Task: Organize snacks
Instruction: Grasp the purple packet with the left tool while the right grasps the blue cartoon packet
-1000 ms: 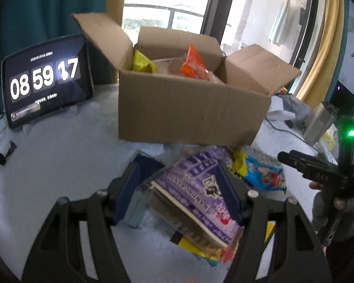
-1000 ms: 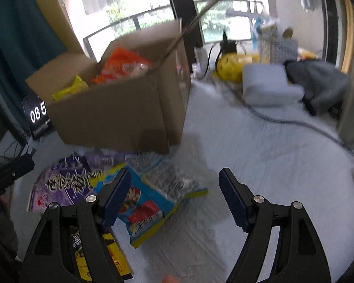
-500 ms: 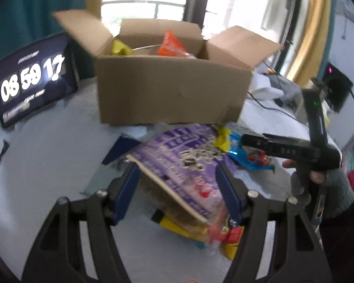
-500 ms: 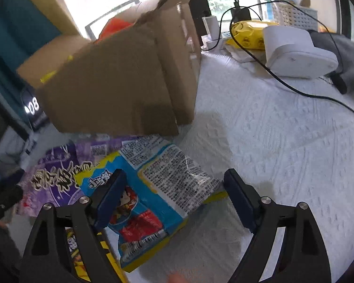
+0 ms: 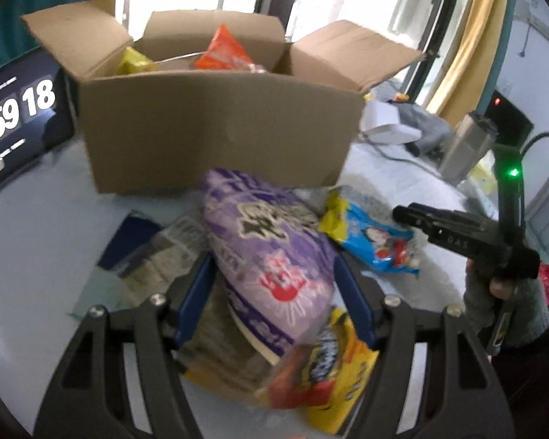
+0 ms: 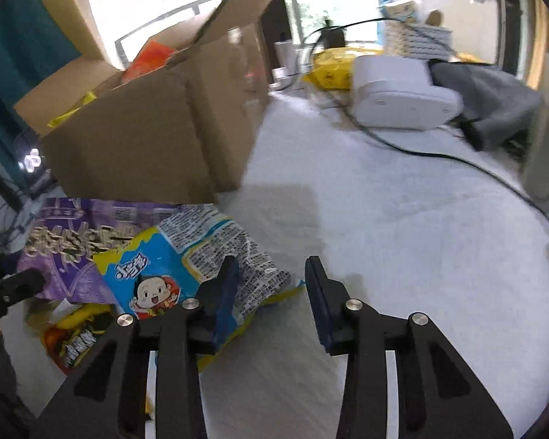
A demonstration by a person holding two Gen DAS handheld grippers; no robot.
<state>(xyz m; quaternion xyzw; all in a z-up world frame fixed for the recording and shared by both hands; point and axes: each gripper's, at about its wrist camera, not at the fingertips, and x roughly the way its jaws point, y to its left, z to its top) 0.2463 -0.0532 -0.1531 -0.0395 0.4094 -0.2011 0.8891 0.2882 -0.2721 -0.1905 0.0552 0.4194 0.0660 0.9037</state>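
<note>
My left claw (image 5: 274,292) grips the purple snack bag (image 5: 271,252) before the cardboard box (image 5: 216,135). My right claw (image 6: 271,285), jaws just closing, straddles the blue packet's (image 6: 186,270) corner, not yet pinching.

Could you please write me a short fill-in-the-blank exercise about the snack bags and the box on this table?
1. The left gripper has its jaws around the ____ snack bag.
2. The cartoon child is printed on the ____ snack bag beside the right gripper.
3. An orange packet sticks up out of the open cardboard ____.
4. The digital clock stands to the ____ of the cardboard box in the left wrist view.

Missing words: purple; blue; box; left
</note>
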